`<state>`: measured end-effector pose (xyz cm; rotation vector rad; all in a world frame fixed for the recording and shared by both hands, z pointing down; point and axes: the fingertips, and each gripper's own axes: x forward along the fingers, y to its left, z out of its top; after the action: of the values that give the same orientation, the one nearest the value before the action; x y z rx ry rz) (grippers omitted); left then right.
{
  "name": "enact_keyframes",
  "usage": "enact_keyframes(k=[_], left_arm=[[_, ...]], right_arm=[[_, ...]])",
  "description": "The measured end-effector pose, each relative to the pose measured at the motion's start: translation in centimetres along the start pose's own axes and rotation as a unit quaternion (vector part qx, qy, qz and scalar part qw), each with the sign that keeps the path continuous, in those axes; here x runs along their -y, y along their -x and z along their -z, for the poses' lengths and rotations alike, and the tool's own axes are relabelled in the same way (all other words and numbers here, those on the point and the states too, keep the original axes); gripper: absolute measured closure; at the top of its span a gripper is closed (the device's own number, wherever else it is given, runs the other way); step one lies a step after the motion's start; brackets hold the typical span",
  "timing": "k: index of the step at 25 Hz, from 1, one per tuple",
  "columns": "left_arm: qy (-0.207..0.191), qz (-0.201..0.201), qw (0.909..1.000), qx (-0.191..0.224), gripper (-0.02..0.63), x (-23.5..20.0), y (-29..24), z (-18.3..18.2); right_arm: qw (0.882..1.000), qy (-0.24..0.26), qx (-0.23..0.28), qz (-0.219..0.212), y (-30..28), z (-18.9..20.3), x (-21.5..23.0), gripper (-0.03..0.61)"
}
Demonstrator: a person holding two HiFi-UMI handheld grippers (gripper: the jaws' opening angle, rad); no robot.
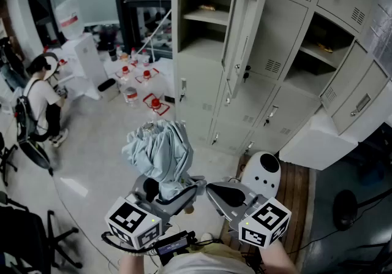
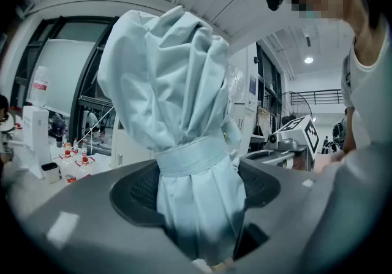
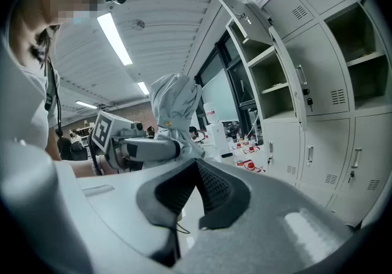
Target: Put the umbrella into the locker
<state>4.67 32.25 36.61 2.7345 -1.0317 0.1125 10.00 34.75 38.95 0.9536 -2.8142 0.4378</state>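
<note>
Head view: folded pale-blue umbrella [image 1: 160,151] stands upright in your left gripper [image 1: 170,192], jaws clamped on its gathered lower end below the strap [image 2: 190,159], well short of the open locker compartment [image 1: 205,37]; right gripper [image 1: 210,188] sits just beside it, jaws pressed together on nothing. Likely risk: the loose canopy [image 2: 165,76] billows wide above the strap and may snag the half-open door [image 1: 245,34] or the shelf [image 1: 205,16] if you carry it in upright. You grip fabric low down, so the top-heavy bundle may tilt or slide out unless your free gripper steadies it.
</note>
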Motion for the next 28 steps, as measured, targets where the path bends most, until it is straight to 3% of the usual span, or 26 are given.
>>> enact_keyframes(k=[9,10,13,17,28], left_arm=[[0.002,0.003,1.0000,0.003,0.267,-0.2,-0.2,0.9],[0.002,0.002,1.0000,0.001,0.267,-0.3,-0.2,0.9],[0.002,0.003,1.0000,-0.004,0.267,-0.3,-0.3,0.9],[-0.001,0.010,0.9999,-0.009,0.267,0.2,-0.9,1.3],[0.013,0.026,0.9996,-0.006,0.267,1.9,-2.8,0.8]], right_arm=[[1.000,0.012,-0.002,0.003,0.0,0.4,-0.4,0.575],[1.000,0.011,0.000,-0.004,0.0,0.4,-0.6,0.555],[0.999,0.014,-0.003,-0.044,-0.2,0.6,-1.9,0.380],[0.998,0.025,-0.018,-0.054,-0.9,1.4,-2.6,0.319],[0.997,0.048,-0.017,-0.060,-0.9,1.2,-1.8,0.307]])
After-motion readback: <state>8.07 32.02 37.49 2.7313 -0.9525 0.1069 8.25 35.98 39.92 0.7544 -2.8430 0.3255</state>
